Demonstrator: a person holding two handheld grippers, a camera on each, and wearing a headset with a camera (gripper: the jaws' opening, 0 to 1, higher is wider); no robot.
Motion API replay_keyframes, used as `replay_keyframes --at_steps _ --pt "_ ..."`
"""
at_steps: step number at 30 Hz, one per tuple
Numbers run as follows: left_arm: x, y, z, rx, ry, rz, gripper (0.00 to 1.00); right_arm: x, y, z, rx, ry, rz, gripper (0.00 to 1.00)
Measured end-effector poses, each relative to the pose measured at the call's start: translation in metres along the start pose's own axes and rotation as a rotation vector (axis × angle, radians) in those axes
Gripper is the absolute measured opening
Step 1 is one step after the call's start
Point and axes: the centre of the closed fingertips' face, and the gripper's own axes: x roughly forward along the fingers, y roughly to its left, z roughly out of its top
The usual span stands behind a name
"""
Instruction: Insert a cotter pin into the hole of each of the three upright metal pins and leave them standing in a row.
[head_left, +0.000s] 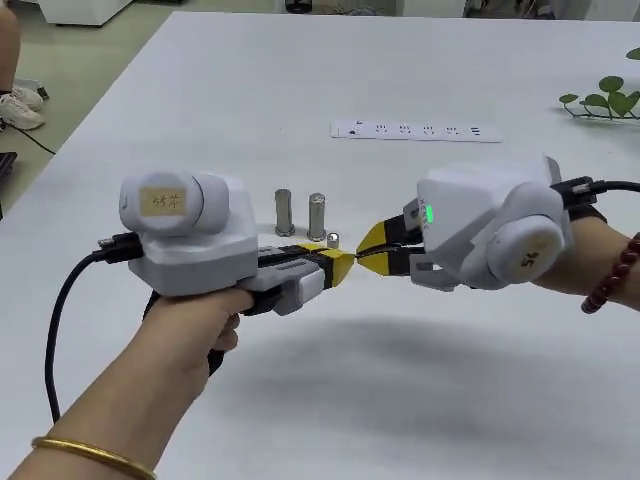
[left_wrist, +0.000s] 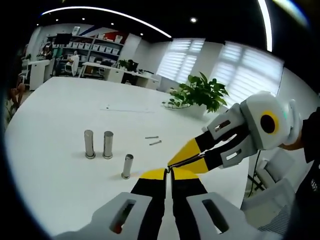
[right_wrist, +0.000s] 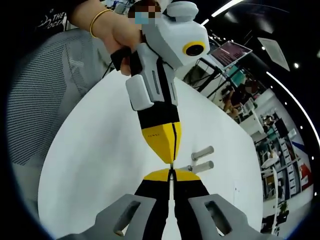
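Observation:
Three upright metal pins stand on the white table (head_left: 300, 70): two tall ones (head_left: 284, 212) (head_left: 317, 215) side by side and a third (head_left: 333, 240) just behind the jaw tips. The left gripper view shows them as pin (left_wrist: 89, 144), pin (left_wrist: 108, 144) and pin (left_wrist: 128, 166), which stands nearer. My left gripper (head_left: 346, 262) (left_wrist: 169, 173) and right gripper (head_left: 364, 250) (right_wrist: 171, 173) meet tip to tip above the table. Both are shut, with a thin cotter pin (right_wrist: 171, 166) pinched between the touching tips. Two more cotter pins (left_wrist: 153, 140) lie flat beyond the metal pins.
A white power strip (head_left: 415, 130) lies farther back on the table. A potted plant (head_left: 605, 100) (left_wrist: 200, 92) sits at the far right edge. A mesh chair (right_wrist: 35, 100) stands beside the table. Open tabletop lies in front of the grippers.

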Motion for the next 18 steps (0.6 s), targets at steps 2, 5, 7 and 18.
replay_keyframes --at_steps 2,5,7,18 --pt "0.0003 0.0001 -0.0004 -0.011 -0.001 -0.003 0.0 0.0002 0.0005 0.0004 -0.005 0.001 0.0 0.0" --pt "0.0008 -0.0007 -0.0009 -0.011 0.001 -0.011 0.0 0.0003 0.0011 0.0001 -0.006 0.003 0.001 0.0" --pt "0.0009 -0.0013 -0.0003 -0.007 -0.002 -0.015 0.0 -0.0001 0.0008 0.0002 -0.008 0.002 -0.002 0.0" --pt "0.002 -0.0043 0.0008 0.03 0.0 -0.035 0.0 -0.0029 0.0003 -0.0003 0.018 -0.003 -0.014 0.0"
